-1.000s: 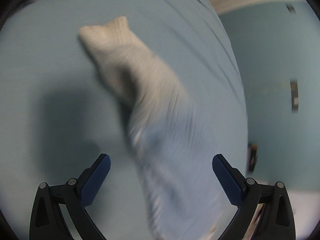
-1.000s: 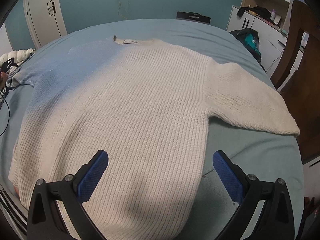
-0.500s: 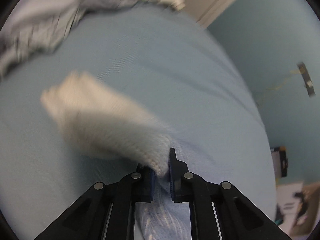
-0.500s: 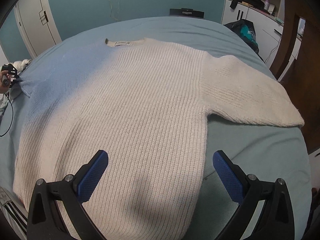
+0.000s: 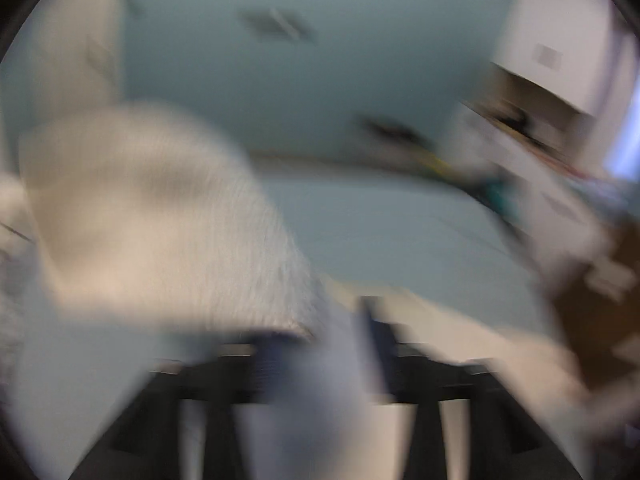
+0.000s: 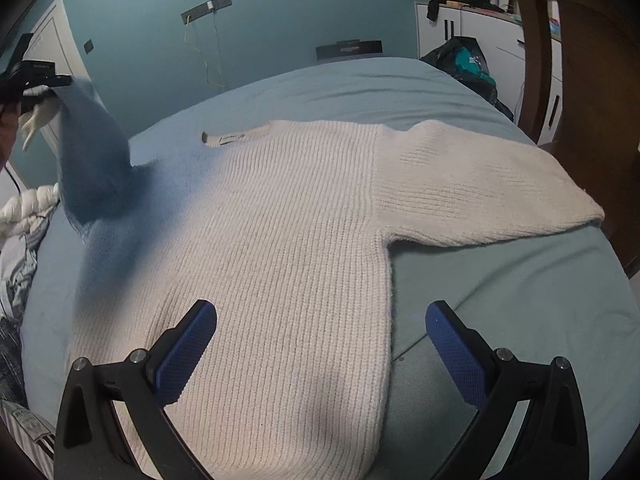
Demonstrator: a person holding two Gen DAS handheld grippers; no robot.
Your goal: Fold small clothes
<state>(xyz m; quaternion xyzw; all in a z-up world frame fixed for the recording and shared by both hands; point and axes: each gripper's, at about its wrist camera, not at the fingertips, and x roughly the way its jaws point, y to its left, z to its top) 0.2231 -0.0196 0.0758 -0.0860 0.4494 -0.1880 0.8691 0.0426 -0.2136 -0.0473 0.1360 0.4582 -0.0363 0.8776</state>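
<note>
On bed (image 6: pixel 500 300) | sweater (image 6: pixel 288 240) flat | neck label (image 6: pixel 232 139) unreadable

A cream ribbed-knit sweater (image 6: pixel 288 240) lies flat on the pale blue bed, its hem reaching between and under the right jaws. Its one sleeve (image 6: pixel 480 188) stretches out flat beyond them; the other sleeve (image 6: pixel 88 152) rises upright, pinched in the left jaws.

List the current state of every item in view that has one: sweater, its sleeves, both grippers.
sweater: spread flat on the bed, collar away from the camera.
left sleeve: lifted off the bed.
right sleeve: lying flat, extended.
left gripper: shut on left sleeve.
right gripper: open, above the hem, holding nothing.
</note>
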